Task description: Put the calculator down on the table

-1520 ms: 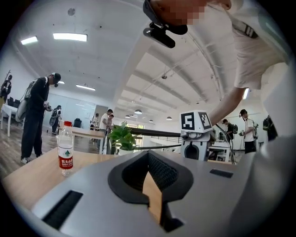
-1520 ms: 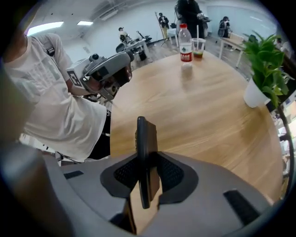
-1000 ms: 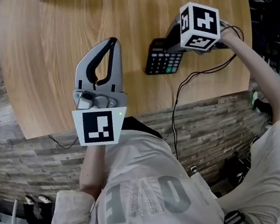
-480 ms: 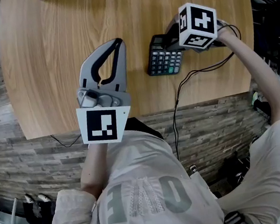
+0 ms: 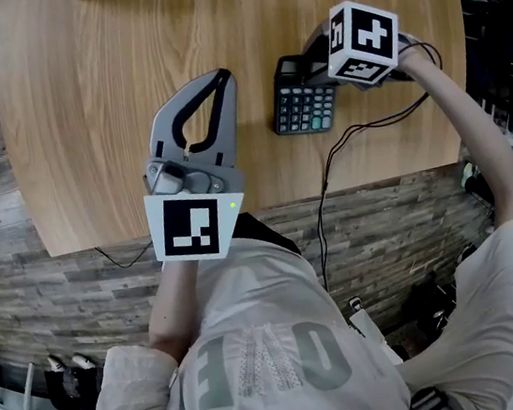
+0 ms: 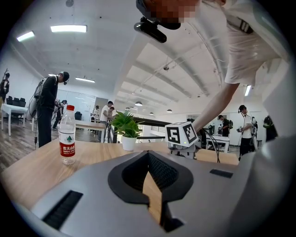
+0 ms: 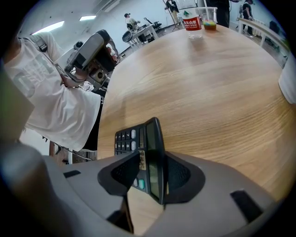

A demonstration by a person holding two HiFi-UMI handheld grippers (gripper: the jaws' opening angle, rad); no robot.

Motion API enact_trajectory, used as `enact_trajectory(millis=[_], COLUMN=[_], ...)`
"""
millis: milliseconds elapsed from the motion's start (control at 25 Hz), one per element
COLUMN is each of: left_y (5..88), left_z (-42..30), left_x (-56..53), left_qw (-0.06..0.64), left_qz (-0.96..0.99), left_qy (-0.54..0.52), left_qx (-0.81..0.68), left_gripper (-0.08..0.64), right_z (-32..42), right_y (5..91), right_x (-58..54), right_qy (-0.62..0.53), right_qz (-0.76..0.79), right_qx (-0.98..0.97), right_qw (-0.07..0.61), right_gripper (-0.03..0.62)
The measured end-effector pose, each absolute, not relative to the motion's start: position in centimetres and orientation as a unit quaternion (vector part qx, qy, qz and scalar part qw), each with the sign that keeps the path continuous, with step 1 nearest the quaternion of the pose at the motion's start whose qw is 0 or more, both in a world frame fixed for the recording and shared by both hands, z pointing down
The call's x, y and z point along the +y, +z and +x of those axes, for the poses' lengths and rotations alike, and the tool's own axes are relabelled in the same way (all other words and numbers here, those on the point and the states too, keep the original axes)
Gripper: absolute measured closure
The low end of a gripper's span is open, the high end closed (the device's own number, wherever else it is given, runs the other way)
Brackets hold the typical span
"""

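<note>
Your right gripper's [image 7: 151,153] jaws have just been opening, loose around the calculator [image 5: 304,105] resting on the table [image 5: 98,89]. Your left gripper [image 5: 221,78] is clenched and empty. The bottle [image 6: 67,135] label reads 农夫山泉.

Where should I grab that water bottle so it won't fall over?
Grab the water bottle around its middle, at the label, coming in level from the side. It stands upright on the table, tall and round, so a mid-body squeeze should keep it steady.

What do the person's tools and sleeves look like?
The left tool and right tool are grey, curved jaws, black ribbed pads, each bearing a white cube with black square markers. A black cable trails from the right one. Pale short-sleeved T-shirt.
</note>
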State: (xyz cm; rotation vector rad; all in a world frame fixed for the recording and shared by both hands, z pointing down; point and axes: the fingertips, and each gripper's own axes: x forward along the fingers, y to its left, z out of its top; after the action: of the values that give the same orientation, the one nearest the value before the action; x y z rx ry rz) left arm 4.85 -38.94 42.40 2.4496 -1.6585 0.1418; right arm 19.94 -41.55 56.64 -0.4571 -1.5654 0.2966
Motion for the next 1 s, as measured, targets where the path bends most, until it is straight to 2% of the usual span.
enact_trajectory(millis=[440, 560, 840, 1000], left_y=[42.2, 42.1, 41.8, 41.2], left_z=[5.6, 5.9, 6.4, 6.8], left_x=[-38.8, -38.9, -38.3, -38.0], left_qw=[0.081, 0.082, 0.076, 0.066], left_qz=[0.839, 0.842, 0.848, 0.852], left_qy=[0.037, 0.032, 0.031, 0.031], left_qx=[-0.537, -0.533, -0.523, -0.519], left_gripper=[0.552, 0.552, 0.552, 0.552], right_z=[19.7, 19.8, 19.9, 20.0], right_y=[56.9, 56.9, 56.7, 56.4], right_x=[-42.0, -42.5, -44.0, -44.6], right_qy=[0.120, 0.112, 0.075, 0.048], right_qz=[-0.154, -0.131, -0.061, -0.023], right_qx=[-0.703, -0.712, -0.731, -0.744], right_qw=[0.684, 0.680, 0.676, 0.666], right_gripper=[0.420, 0.395, 0.286, 0.275])
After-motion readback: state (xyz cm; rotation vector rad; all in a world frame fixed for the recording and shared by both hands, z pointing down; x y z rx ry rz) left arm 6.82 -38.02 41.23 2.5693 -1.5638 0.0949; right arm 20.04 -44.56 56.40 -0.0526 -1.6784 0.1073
